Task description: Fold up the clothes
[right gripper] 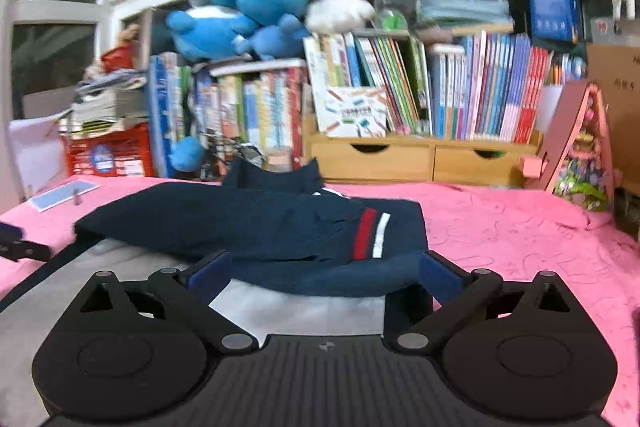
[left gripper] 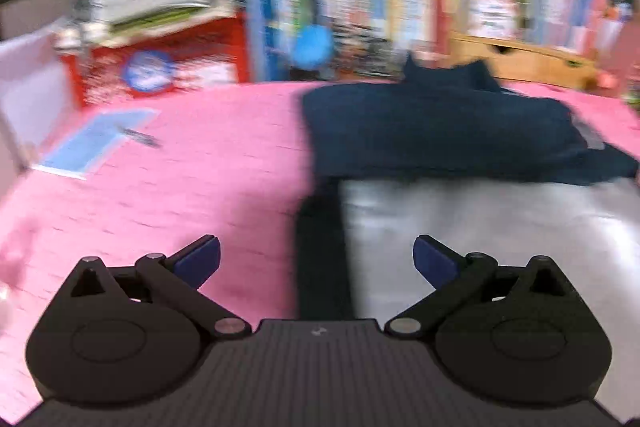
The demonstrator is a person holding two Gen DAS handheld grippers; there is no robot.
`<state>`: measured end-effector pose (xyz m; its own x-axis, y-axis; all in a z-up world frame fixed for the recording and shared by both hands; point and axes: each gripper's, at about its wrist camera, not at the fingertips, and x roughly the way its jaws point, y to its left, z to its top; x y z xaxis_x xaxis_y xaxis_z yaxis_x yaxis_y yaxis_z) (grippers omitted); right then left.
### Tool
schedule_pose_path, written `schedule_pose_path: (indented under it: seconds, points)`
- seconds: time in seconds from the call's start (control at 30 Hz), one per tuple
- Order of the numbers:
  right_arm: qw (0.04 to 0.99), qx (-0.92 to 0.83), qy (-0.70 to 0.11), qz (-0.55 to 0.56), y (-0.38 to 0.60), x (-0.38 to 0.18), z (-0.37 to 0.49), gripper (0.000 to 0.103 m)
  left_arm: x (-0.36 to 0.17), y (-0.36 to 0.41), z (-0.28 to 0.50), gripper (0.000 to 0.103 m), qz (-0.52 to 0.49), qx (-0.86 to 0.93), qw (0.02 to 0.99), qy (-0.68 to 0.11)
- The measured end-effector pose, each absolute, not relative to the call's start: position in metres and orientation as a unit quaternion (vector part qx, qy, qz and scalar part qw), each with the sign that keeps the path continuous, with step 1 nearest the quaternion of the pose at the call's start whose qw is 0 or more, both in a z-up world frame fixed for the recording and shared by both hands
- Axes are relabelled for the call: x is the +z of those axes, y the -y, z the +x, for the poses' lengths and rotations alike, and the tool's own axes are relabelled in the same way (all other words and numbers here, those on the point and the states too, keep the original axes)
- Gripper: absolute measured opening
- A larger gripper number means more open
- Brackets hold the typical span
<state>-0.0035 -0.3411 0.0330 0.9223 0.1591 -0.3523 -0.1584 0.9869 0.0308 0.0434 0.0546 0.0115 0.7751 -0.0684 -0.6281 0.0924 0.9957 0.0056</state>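
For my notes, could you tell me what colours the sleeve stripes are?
Red and white stripes, clearest in the right wrist view.

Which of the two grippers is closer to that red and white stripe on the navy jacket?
Right. The right gripper sits just in front of the red and white stripe, open, fingers either side of the navy jacket. The left gripper, open, hangs over the jacket's other edge.

Left gripper [left gripper: 317, 259] and right gripper [right gripper: 326, 273] fingers spread wide, holding nothing.

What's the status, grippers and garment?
Left gripper open, empty. Right gripper open, empty. Navy jacket partly folded over its grey half on pink cover. Nothing blocking.
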Motion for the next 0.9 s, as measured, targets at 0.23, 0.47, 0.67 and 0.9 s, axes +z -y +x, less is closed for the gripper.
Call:
schedule_pose_path:
  seconds: [0.23, 0.47, 0.67, 0.9]
  points:
    - [0.956, 0.162, -0.242, 0.027, 0.326, -0.012, -0.068, 0.103, -0.020, -0.002, 0.021, 0.103, 0.074, -0.103, 0.926, -0.355]
    - [0.969, 0.152, -0.194, -0.011, 0.301, -0.058, -0.091, 0.103, -0.042, -0.016, 0.002, 0.103, 0.043, -0.124, 0.944, -0.303]
    - [0.970, 0.134, -0.204, -0.014, 0.300, -0.055, -0.097, 0.103, -0.034, -0.020, -0.018, 0.103, 0.047, -0.109, 0.944, -0.307]
    - [0.958, 0.099, -0.261, -0.069, 0.336, -0.066, -0.158, 0.103, -0.019, -0.056, -0.073, 0.103, 0.055, -0.131, 0.930, -0.340]
